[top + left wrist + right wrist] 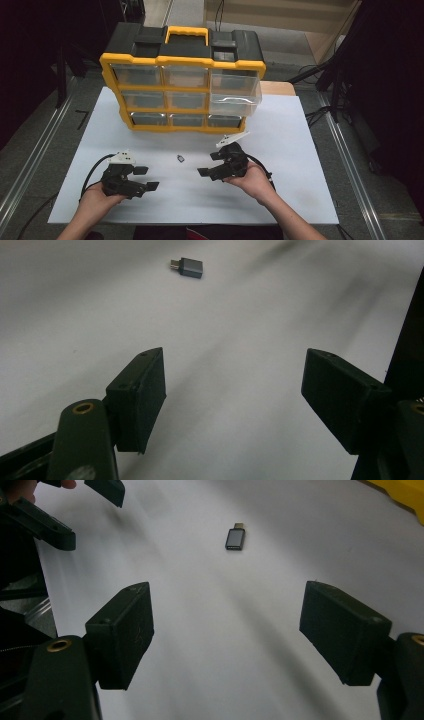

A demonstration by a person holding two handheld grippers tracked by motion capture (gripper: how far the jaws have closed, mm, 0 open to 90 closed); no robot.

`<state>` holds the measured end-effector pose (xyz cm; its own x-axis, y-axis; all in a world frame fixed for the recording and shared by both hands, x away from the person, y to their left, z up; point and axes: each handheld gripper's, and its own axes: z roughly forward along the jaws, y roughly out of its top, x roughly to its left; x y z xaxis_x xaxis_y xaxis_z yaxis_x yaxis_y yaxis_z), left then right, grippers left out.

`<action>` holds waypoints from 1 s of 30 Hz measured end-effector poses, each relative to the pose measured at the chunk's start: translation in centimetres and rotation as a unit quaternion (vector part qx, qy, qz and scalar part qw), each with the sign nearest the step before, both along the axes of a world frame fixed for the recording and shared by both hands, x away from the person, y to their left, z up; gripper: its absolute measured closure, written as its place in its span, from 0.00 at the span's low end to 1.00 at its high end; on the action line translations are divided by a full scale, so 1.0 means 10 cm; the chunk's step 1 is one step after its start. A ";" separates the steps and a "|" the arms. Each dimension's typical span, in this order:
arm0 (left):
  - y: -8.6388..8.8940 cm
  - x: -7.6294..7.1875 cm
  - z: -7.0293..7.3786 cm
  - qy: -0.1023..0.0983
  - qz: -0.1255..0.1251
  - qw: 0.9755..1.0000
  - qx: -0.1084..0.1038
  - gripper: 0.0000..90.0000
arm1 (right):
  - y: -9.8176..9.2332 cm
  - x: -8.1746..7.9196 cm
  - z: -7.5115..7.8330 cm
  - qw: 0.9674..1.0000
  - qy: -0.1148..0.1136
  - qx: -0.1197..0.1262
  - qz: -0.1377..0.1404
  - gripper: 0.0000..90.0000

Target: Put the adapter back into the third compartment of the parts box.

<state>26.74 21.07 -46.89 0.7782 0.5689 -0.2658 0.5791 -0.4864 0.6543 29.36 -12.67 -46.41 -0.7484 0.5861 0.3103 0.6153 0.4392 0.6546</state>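
My two grippers flank a small grey USB adapter (180, 158) lying flat on the white surface (300, 190), in front of a yellow-and-black drawer organiser (182, 80) whose right middle drawer (235, 102) stands pulled out. My right gripper (210, 164) and my left gripper (145, 178) are both spread wide and hold nothing; the adapter sits between them, apart from each, a little nearer the right.

Seen along the right gripper's jaws, the adapter (235, 539) lies ahead and close to centre, its metal plug end pointing away from me. From the left gripper, the adapter (189, 267) is farther off and up to the left.

As I judge it, the pickup falls to the right gripper. To do it well I would bring that gripper forward and low, keep the adapter centred between the jaws, and turn my wrist so the pads meet its long flat sides, not the plug tip. The piece is thin and light, so I would set the jaw tips almost onto the surface before closing, and close slowly; a fast or skewed pinch could flick it away. The open drawer looks the likely destination.
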 end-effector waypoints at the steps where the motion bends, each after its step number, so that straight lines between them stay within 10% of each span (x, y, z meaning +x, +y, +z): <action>1: 0.00 0.00 0.00 0.000 0.000 1.000 0.000 0.30 | 0.00 0.00 0.00 1.000 0.000 0.000 0.000 0.22; 30: 0.02 0.00 -0.01 0.001 0.002 1.000 0.002 0.30 | 0.60 0.36 -0.13 0.998 0.002 -0.049 0.028 0.28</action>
